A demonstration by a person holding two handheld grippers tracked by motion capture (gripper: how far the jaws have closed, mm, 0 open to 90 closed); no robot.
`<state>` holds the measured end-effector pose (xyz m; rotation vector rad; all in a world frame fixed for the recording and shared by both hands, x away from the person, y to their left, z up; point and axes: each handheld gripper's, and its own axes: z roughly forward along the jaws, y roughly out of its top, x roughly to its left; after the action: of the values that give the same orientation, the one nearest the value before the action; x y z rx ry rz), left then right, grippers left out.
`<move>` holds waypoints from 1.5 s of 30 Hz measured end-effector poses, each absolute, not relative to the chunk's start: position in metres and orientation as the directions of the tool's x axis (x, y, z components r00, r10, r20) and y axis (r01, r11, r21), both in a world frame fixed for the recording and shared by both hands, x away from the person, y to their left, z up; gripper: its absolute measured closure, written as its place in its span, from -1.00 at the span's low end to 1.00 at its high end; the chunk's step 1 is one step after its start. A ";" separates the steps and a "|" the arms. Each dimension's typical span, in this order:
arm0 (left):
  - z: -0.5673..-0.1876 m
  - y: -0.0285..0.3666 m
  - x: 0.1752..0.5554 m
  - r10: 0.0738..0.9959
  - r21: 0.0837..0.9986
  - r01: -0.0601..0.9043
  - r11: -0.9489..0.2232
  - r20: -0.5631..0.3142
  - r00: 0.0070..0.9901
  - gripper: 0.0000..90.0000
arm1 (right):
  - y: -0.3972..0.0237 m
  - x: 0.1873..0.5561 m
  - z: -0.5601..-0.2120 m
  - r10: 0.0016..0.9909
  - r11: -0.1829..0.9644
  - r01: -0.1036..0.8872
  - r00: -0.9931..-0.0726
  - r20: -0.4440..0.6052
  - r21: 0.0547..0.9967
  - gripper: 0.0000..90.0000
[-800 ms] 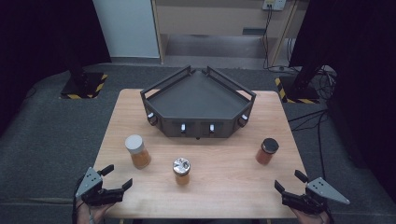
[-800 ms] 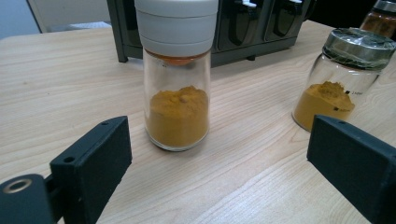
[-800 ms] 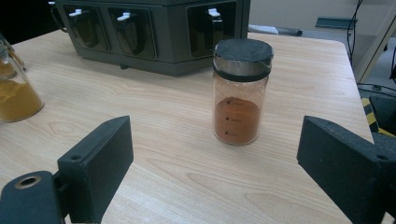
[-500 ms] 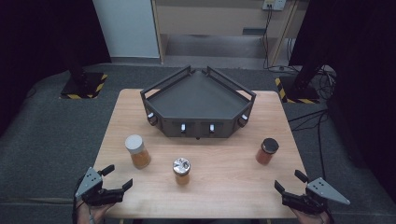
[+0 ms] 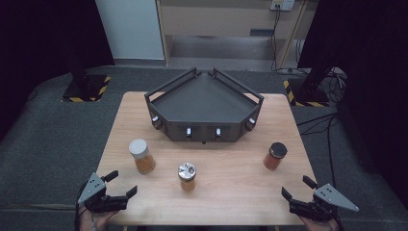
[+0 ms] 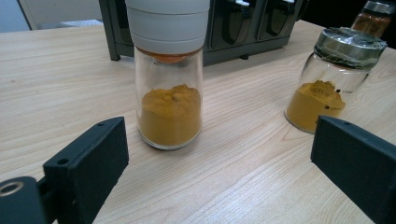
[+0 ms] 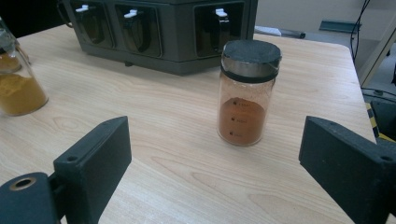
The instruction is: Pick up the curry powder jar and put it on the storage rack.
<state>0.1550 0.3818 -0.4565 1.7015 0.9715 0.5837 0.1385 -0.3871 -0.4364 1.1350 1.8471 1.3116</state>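
Grain-patterned pale wooden worktop point(image 5: 231, 192) carries a dark grey, wedge-shaped metal rack point(image 5: 204, 103) at its far edge, and nearer stand three glass spice jars, well apart: a white-capped jar of yellow powder point(image 5: 141, 156), a foil-topped jar of yellow powder point(image 5: 187, 176), and a black-lidded jar of reddish-brown powder point(image 5: 274, 156). Left gripper point(image 5: 120, 185) and right gripper point(image 5: 294, 188), both with jaws spread and empty, sit at the near corners, with bare wood before each.

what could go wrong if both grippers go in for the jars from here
The white-lidded jar is tall and narrow, so a jaw clipping its side off-centre could tip it. The silver-lidded jar stands close by and might get knocked. The black-lidded jar sits near the table's right edge; a push could send it off.
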 end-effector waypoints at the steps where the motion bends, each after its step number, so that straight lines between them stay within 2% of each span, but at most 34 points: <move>1: -0.456 0.381 0.155 0.831 0.938 0.322 -0.129 -0.075 0.552 -0.92 | -0.387 0.139 -0.436 0.890 0.147 0.299 -0.456 0.006 0.943 -0.80; 26: -0.455 0.380 0.155 0.831 0.935 0.333 -0.124 -0.086 0.550 -0.94 | -0.386 0.136 -0.437 0.891 0.153 0.286 -0.455 -0.007 0.946 -0.80; 45: -0.430 0.373 0.158 0.851 0.936 0.328 -0.127 -0.067 0.521 -0.92 | -0.386 0.137 -0.437 0.893 0.152 0.290 -0.451 -0.005 0.945 -0.80</move>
<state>0.1581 0.3732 -0.4295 1.6978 1.0040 0.6142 0.1367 -0.3860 -0.4371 1.1269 1.8386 1.3046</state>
